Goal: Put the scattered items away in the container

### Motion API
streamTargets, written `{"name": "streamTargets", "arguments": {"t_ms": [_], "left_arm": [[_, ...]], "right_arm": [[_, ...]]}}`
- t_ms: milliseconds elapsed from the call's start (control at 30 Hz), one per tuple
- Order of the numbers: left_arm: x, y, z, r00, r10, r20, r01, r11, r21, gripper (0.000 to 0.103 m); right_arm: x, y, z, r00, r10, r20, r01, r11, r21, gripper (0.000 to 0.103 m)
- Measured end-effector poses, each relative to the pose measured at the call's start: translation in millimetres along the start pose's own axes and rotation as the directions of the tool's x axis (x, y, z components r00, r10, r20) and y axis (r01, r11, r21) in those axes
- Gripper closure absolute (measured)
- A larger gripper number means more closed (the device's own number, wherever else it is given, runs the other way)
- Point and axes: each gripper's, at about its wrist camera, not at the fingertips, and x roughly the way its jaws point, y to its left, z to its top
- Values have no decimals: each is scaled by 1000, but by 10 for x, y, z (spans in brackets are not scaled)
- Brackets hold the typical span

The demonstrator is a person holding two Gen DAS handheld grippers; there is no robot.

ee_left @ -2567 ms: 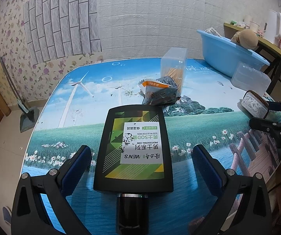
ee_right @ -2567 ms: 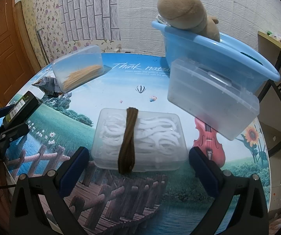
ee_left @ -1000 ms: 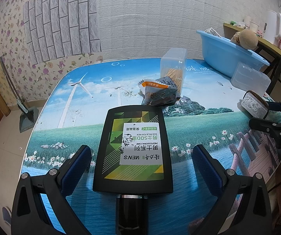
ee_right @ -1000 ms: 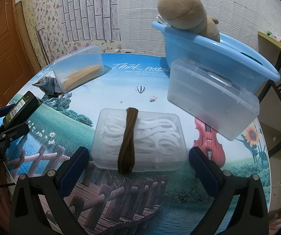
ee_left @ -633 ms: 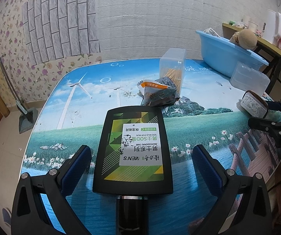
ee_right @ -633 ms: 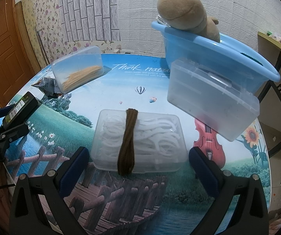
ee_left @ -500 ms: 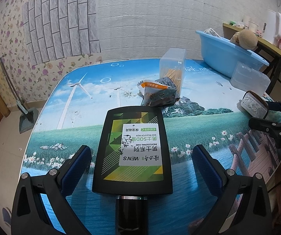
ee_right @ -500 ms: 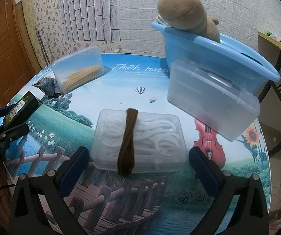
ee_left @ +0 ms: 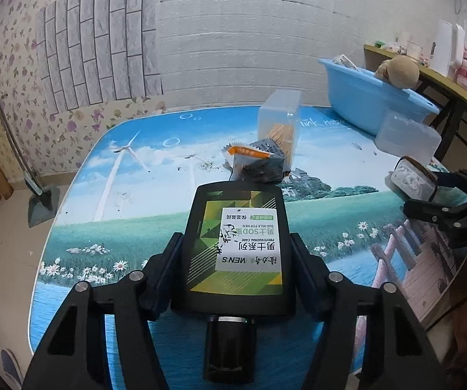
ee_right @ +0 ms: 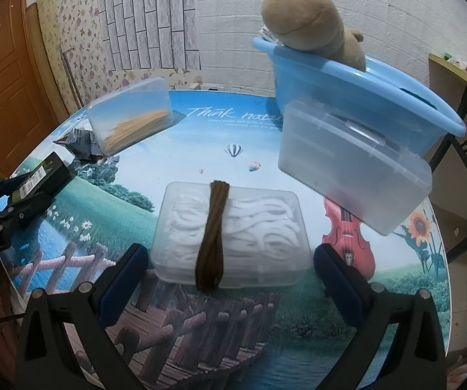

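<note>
Left claw (ee_left: 235, 261) just closed, now pinching black lotion bottle (ee_left: 235, 243) near front bench (ee_left: 142, 175) edge; ready to lift toward blue tub (ee_left: 368, 104) at far right corner. Right claw (ee_right: 230, 279) spread around floss box (ee_right: 259, 227), not gripping.

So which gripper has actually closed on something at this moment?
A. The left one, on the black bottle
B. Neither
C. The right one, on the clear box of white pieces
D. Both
A: the left gripper has just been closing and its pads press the sides of the black bottle, while the right gripper stands open, its pads clear of the clear box.
</note>
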Motion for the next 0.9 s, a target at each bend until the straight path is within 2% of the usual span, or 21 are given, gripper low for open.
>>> {"name": "streamTargets", "arguments": {"t_ms": [267, 333, 367, 533, 767, 900], "left_arm": [[-23, -49, 3, 1000, -5, -17, 5, 1000, 17, 41], [-29, -73, 7, 1000, -1, -19, 2, 1000, 26, 41], [-29, -83, 15, 1000, 2, -22, -1, 1000, 29, 41], [-78, -58, 60, 1000, -9, -19, 9, 1000, -5, 41], [-308, -58, 230, 999, -31, 28, 32, 999, -34, 41], [-444, -134, 390, 997, -48, 66, 50, 998, -25, 41]], "right_arm": [[2, 26, 11, 1000, -6, -28, 6, 1000, 6, 2], [-35, 22, 1, 1000, -7, -6, 7, 1000, 7, 20], [-43, 20, -1, 1000, -5, -2, 5, 1000, 7, 21], [-59, 8, 3, 1000, 27, 5, -27, 1000, 2, 22], [-362, 70, 80, 993, 43, 106, -38, 998, -45, 22], [-526, 39, 171, 988, 69, 140, -65, 997, -33, 22]]}}
